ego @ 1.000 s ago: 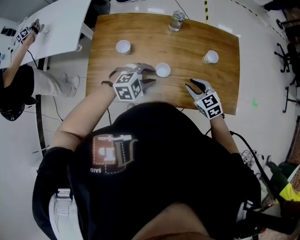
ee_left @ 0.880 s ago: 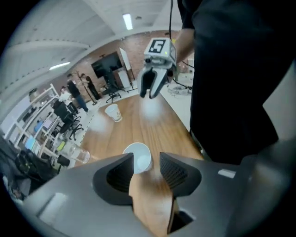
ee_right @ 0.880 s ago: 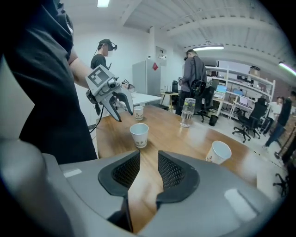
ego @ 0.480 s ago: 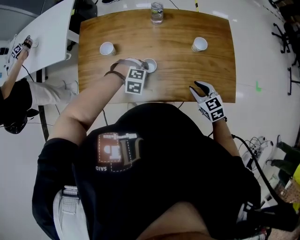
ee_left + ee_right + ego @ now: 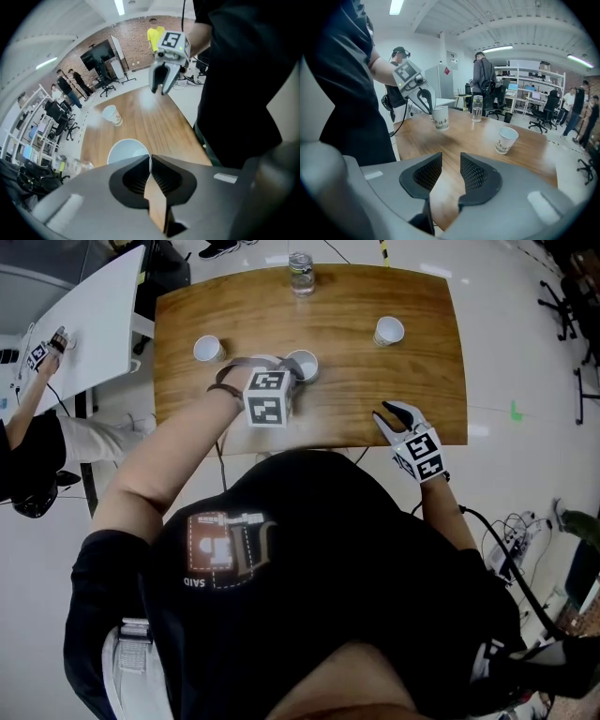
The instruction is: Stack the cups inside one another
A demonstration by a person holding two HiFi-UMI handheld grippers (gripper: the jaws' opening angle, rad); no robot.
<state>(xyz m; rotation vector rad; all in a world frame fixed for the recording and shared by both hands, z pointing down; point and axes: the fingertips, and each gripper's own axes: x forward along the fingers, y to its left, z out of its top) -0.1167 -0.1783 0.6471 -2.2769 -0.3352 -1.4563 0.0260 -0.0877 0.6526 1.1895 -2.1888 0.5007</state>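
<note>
Three white paper cups stand on the wooden table [image 5: 412, 381]: one at the left [image 5: 208, 349], one in the middle [image 5: 304, 364], one at the right [image 5: 388, 331]. My left gripper [image 5: 286, 371] reaches down over the middle cup. Its jaws have just been closing and now pinch the near wall of that cup's rim [image 5: 126, 149], one pad inside and one outside. From the right gripper view the same cup [image 5: 440, 117] stands upright under the left gripper [image 5: 425, 104]. My right gripper [image 5: 389, 414] hovers at the table's near edge, open, with only bare wood between its jaws [image 5: 451, 161].
A clear glass jar [image 5: 300, 272] stands at the table's far edge. A white desk [image 5: 84, 315] sits off to the left with another person beside it. Several people, office chairs and shelves fill the room beyond the table.
My left gripper has come forward and down onto the middle cup, and its jaws have gone from wide apart to pinched on the rim. The right gripper has stayed near the front edge.
</note>
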